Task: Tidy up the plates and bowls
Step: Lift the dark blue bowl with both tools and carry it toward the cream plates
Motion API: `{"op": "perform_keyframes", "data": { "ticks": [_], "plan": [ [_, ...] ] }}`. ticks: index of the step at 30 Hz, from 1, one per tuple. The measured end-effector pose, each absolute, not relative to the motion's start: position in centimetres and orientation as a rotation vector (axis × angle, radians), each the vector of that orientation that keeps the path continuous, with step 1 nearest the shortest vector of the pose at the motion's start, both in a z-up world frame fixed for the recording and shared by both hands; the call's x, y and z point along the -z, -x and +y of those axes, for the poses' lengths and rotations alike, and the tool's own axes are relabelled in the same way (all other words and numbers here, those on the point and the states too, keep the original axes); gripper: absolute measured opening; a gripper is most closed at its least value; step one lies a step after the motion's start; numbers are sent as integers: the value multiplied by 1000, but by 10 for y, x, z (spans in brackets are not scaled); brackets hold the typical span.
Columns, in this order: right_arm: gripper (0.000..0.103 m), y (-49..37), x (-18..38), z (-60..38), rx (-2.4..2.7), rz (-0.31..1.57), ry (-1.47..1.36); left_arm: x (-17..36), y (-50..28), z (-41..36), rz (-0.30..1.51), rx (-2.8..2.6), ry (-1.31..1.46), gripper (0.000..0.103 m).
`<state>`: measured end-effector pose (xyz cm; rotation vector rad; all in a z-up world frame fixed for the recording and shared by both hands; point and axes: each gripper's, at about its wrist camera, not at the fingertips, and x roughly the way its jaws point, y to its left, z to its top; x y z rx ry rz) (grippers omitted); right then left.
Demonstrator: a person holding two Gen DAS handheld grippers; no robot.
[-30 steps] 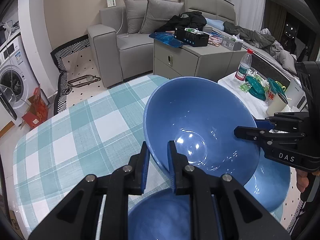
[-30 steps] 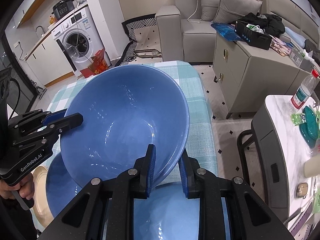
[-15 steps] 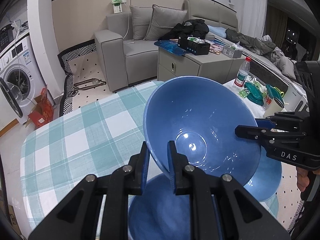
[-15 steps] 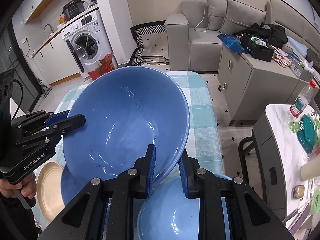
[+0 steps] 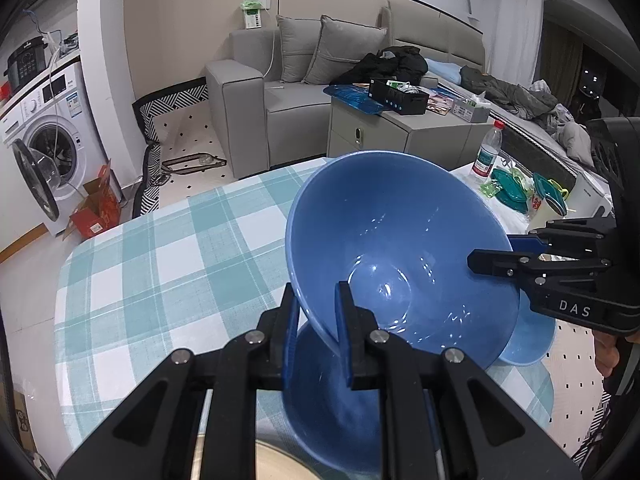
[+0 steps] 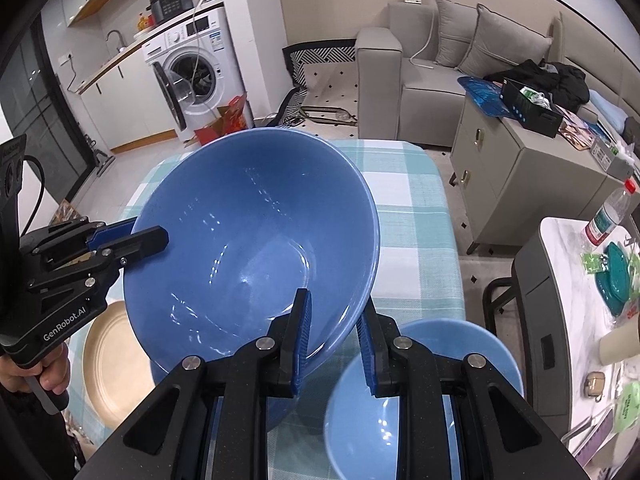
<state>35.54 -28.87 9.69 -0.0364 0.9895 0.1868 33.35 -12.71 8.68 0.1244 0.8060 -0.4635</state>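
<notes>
Two grippers clamp one big blue bowl [image 5: 396, 248] by opposite rim edges, tilted, clear of the checked tablecloth [image 5: 160, 264]; left gripper [image 5: 318, 334] pinched tight on the near rim; right gripper [image 6: 334, 344] closed on the rim across from it; smaller light-blue bowl [image 6: 420, 392] under right gripper on the cloth; beige plate [image 6: 108, 364] below left gripper; darker blue bowl [image 5: 332, 400] directly beneath left fingers.

Bright, even indoor light; small glare specks inside blue bowl [image 5: 400, 248]; heavy fisheye bend, dark vignette at edges.
</notes>
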Motion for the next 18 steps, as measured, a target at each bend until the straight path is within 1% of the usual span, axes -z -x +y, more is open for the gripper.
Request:
{"op": "perform_keyframes", "data": {
  "ticks": [18],
  "plan": [
    [23, -341, -93, -265, -243, 1006, 92, -81, -304, -99, 818, 435, -102, 16]
  ]
}}
